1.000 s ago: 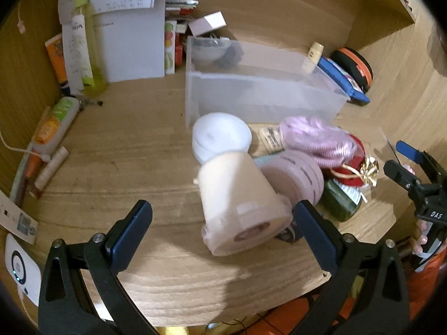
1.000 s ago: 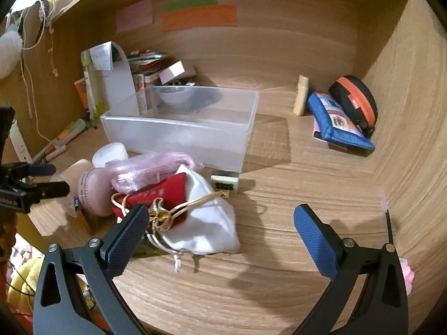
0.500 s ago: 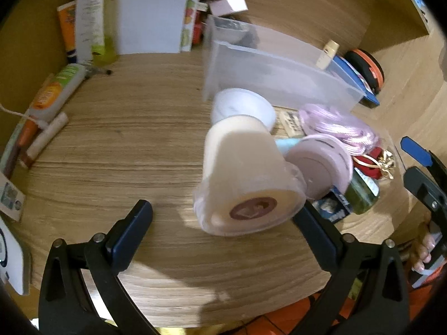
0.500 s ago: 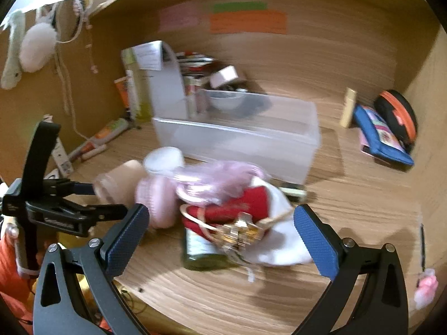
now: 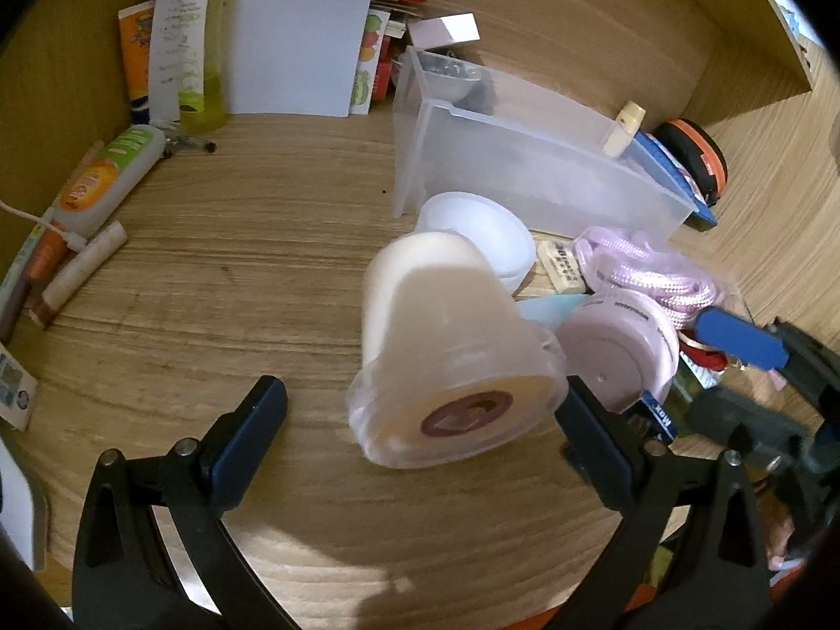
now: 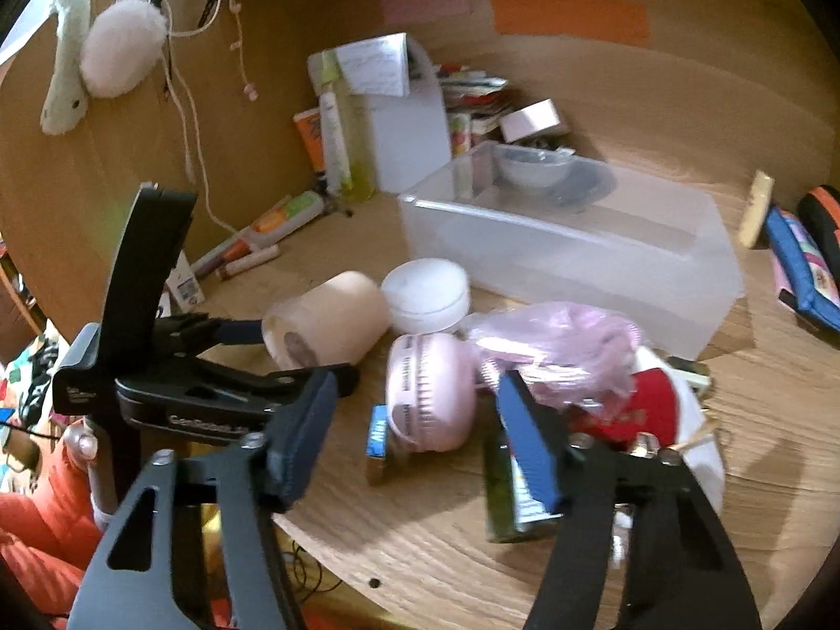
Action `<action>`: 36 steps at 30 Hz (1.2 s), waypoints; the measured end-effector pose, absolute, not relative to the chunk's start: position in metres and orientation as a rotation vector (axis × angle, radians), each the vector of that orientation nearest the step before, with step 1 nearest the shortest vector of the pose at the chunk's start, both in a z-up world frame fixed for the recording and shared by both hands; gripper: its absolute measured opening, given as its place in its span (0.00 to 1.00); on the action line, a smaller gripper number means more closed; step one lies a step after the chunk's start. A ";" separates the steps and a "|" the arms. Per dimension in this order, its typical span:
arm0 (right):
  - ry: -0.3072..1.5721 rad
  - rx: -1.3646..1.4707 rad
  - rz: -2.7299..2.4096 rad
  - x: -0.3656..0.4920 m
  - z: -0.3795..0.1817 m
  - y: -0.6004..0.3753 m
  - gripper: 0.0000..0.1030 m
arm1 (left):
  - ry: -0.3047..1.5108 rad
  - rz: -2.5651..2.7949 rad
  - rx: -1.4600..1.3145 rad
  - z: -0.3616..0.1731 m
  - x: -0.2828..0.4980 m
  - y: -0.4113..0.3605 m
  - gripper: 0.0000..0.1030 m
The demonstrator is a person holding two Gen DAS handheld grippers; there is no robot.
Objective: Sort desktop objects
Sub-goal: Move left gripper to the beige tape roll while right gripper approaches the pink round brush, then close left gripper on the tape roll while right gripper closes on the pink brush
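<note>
- Left gripper (image 5: 420, 415) is down over the desk (image 5: 236, 273), jaws spread wide with the beige jar (image 5: 446, 346) lying on its side between them; neither pad presses on it, so nothing is gripped.
- In the right wrist view that left gripper (image 6: 294, 352) shows from the side, one finger either side of the jar's (image 6: 331, 315) base.
- Right gripper (image 6: 415, 436) is closing, its jaws framing the pink round case (image 6: 430, 394); the pads aren't on it, so nothing is held.
- The pink case (image 5: 614, 352) leans just beside the beige jar, a small blue box (image 6: 377, 436) at its foot.
- White tub (image 6: 425, 294) sits behind the jar, touching it.
- Pink cord bag (image 6: 556, 346), red pouch (image 6: 630, 409) and green bottle (image 6: 504, 493) crowd the right of the pile.
- Clear bin (image 6: 577, 241) stands just behind, a bowl (image 6: 533, 168) in its far end.
- Tubes (image 5: 100, 184) lie at the desk's left edge.
</note>
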State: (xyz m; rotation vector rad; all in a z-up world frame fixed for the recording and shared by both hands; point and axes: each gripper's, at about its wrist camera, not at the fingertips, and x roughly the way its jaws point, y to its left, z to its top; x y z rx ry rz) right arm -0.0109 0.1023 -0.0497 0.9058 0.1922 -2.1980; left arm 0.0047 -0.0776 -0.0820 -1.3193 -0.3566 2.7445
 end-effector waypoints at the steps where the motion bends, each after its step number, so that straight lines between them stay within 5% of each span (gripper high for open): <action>1: 0.199 0.912 -2.195 -0.011 -0.051 0.100 0.52 | -0.357 2.746 -1.318 -0.083 0.004 -0.078 0.95; 10: 0.261 1.014 -2.196 -0.025 -0.067 0.088 0.49 | -0.337 2.746 -1.276 -0.082 0.010 -0.081 0.82; 24: 0.345 1.010 -2.166 -0.040 -0.075 0.056 0.42 | -0.311 2.814 -1.286 -0.083 0.008 -0.092 0.82; 29: 0.358 0.990 -2.171 -0.038 -0.077 0.054 0.38 | -0.289 2.831 -1.266 -0.081 0.006 -0.087 0.67; 36: 0.318 0.962 -2.167 -0.034 -0.072 0.059 0.38 | -0.286 2.856 -1.249 -0.076 0.008 -0.088 0.66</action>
